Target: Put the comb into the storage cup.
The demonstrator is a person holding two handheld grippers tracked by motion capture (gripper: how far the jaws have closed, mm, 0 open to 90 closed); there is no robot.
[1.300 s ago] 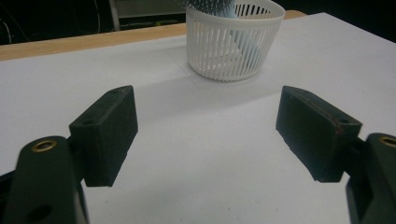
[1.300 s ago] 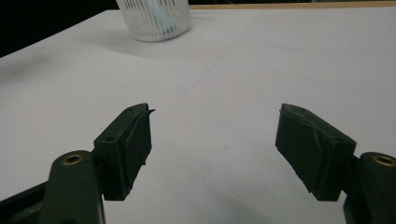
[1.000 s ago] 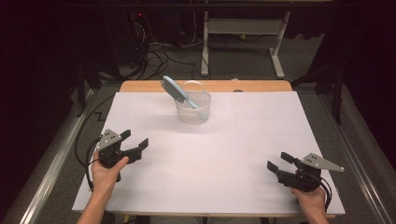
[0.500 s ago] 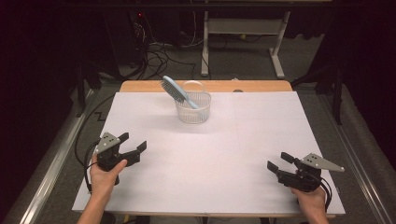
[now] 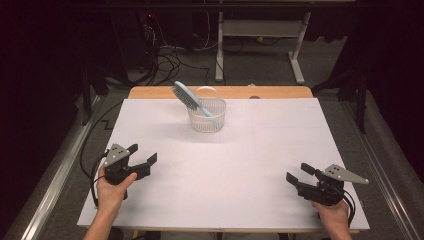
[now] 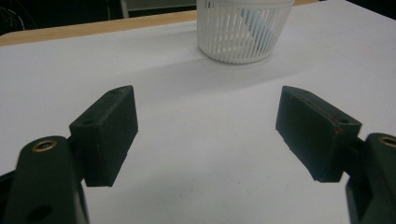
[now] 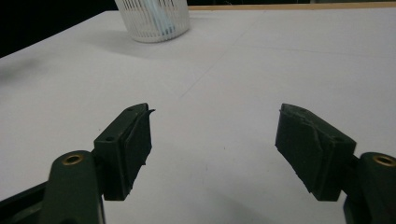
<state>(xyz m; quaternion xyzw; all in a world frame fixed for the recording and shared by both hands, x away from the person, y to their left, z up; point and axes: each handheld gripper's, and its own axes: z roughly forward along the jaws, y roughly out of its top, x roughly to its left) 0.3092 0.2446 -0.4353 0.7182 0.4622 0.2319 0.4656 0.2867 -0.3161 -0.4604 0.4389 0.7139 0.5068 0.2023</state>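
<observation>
A white slatted basket (image 5: 206, 116) is found standing upright near the far edge of the white-covered counter (image 5: 280, 150), with a light-blue hairbrush (image 5: 192, 101) leaned inside it, bristle head projecting up and to the left over the rim. The left gripper (image 5: 142, 154) is held at the near left of the counter, jaws spread with nothing between them. The right gripper (image 5: 297, 173) is held at the near right, likewise spread and empty, both well apart from the basket.

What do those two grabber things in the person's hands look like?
Both are black. The left gripper and right gripper each have two blocky black jaws with flat pads, brass-coloured rings at the joints, a grey three-cornered plate on top and a black cable trailing behind. No sleeves reach the forearms in view.
</observation>
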